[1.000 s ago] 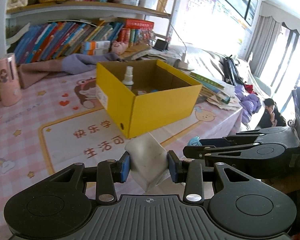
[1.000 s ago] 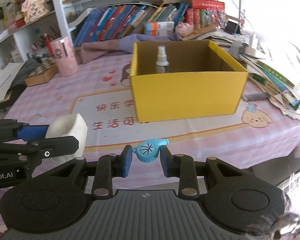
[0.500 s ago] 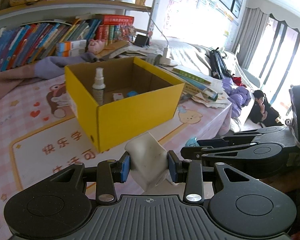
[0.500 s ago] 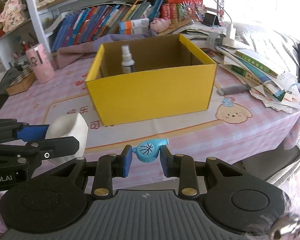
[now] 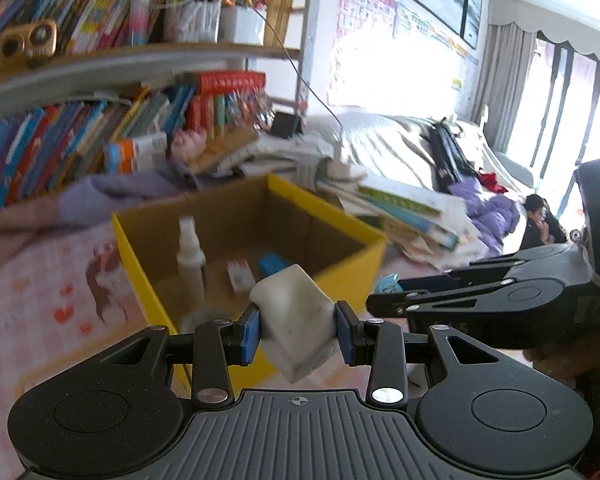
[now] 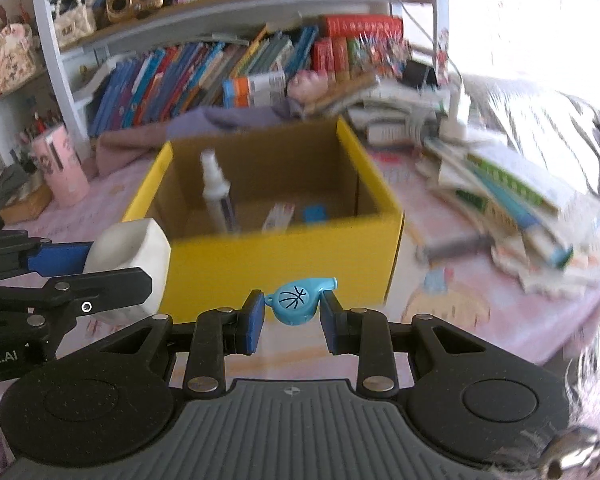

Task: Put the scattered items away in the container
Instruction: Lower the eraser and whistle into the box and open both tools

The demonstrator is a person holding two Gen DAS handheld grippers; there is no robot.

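- a yellow box [image 6: 284, 256] is seen on a pink patterned tablecloth [image 6: 452, 300], open at the top, with brown cardboard inner walls.
- inside the box a white spray bottle [image 6: 217, 188] is stood upright near the left wall; a small flat packet [image 6: 278, 216] and a small blue item [image 6: 314, 213] are laid on the floor of the box to its right.
- a white cup [image 5: 294, 316] is clamped between the blue pads of the left gripper [image 5: 296, 330]; the jaws are closed against its two sides and the cup is held tilted, in front of the near wall of the box.
- a light blue whistle [image 6: 298, 301] with a basketball drawing is pinched by the right gripper [image 6: 292, 318]; the jaws are drawn in on it from both sides, and it is held in front of the box's near wall.
- the two grippers are held side by side, each visible at the edge of the other's view.
- a pink cup [image 6: 62, 168] is stood on the tablecloth to the left of the box, well apart from it.
- a loose stack of books and papers [image 6: 508, 204] is spread to the right of the box.
- behind the box, a purple cloth [image 6: 220, 120] and shelves of books [image 6: 228, 68] are seen.
- the background is blurred in both views.
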